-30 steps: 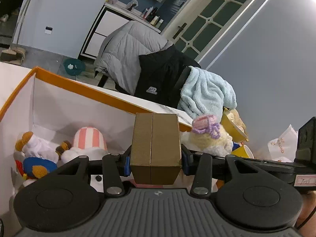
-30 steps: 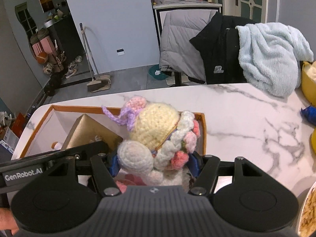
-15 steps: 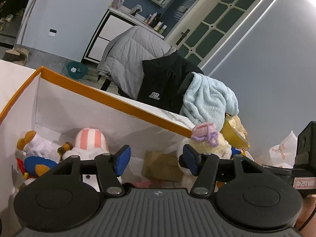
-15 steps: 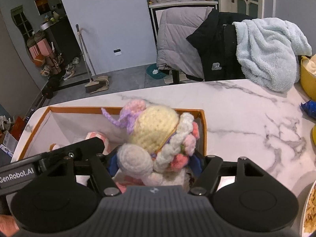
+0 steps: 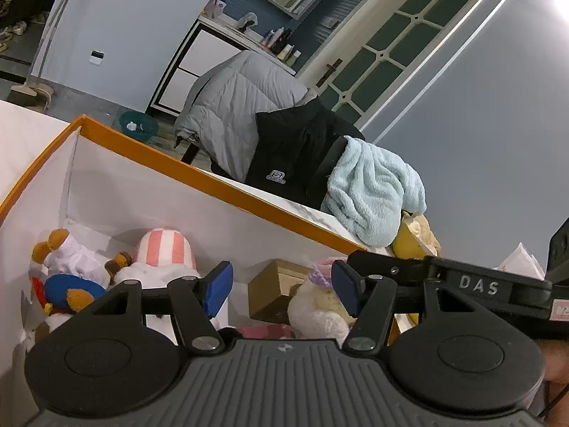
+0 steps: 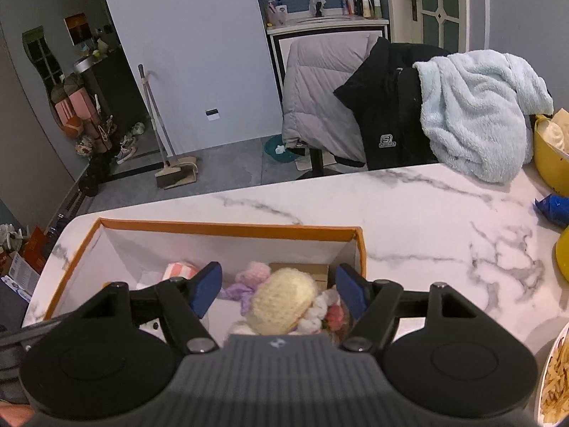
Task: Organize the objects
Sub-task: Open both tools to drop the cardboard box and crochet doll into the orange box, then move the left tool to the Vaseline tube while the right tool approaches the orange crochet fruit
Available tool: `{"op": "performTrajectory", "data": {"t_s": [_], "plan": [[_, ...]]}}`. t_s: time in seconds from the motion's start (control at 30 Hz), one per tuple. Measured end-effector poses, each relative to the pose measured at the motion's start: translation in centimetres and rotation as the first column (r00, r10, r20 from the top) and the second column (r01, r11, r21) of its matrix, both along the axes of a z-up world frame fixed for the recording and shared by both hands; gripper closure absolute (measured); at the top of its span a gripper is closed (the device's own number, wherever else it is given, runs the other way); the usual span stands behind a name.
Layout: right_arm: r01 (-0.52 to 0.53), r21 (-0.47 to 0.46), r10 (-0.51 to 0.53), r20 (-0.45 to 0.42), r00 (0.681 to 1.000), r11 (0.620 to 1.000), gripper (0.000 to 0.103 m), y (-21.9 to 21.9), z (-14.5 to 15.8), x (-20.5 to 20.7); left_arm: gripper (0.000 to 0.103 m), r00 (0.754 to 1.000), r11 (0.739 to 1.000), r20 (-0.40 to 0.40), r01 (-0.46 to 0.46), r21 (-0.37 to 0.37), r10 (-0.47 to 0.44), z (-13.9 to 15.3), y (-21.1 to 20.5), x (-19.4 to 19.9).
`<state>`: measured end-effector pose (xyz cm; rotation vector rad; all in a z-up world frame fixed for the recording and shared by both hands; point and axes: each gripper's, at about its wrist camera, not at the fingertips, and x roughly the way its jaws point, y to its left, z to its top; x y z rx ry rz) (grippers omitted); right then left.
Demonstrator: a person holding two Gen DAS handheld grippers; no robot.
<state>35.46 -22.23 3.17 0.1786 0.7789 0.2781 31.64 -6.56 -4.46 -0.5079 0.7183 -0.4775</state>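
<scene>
An orange-rimmed white box (image 5: 220, 181) (image 6: 227, 229) sits on the marble table. Inside lie a gold box (image 5: 270, 291) (image 6: 309, 270), a crocheted cream doll with pink and purple trim (image 6: 281, 302) (image 5: 316, 306), a pink-striped plush (image 5: 165, 249) (image 6: 179, 270) and a blue and white plush (image 5: 71, 284). My left gripper (image 5: 282, 288) is open and empty above the box. My right gripper (image 6: 279, 288) is open above the doll, which rests in the box.
A chair with grey and black jackets (image 6: 341, 106) and a light blue towel (image 6: 480, 114) stands behind the table. A yellow bowl (image 6: 549, 156), a blue wrapper (image 6: 553, 208) and a plate of food (image 6: 554, 380) sit at the table's right side.
My left gripper opened and dropped the gold box into the orange box. My right gripper then opened and released the crocheted doll into the box beside it.
</scene>
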Motion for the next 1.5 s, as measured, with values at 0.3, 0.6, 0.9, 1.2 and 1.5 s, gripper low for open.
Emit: {"op": "performTrajectory", "data": {"t_s": [0.3,0.6,0.9,1.2,1.5], "plan": [[0.008,0.018,-0.007,-0.072,0.997,1.000,0.051,-0.2,-0.4,0.3,0.024,0.999,0.997,0.002,-0.052,-0.062,0.052,-0.1,1.6,-1.0],[-0.117,0.188,0.134,-0.079,0.988,0.975,0.064,3.0,-1.5,0.0,0.027,0.998,0.998,0.013,-0.057,-0.034,0.058,2.3,3.7,-2.7],[-0.136,0.122,0.138,-0.007,0.990,0.983,0.065,4.2,1.4,-1.7,0.026,0.998,0.997,0.026,-0.065,0.050,0.063,4.5,5.7,-5.1],[-0.140,0.050,0.137,0.055,0.989,0.989,0.061,3.0,4.4,-4.7,0.023,0.998,0.992,0.058,-0.021,0.125,0.014,5.7,4.5,-8.4],[-0.154,-0.025,0.156,0.128,0.979,0.988,0.055,2.4,7.3,-8.5,0.023,0.996,0.971,0.052,0.052,0.231,-0.066,5.4,2.8,-12.4]]}}
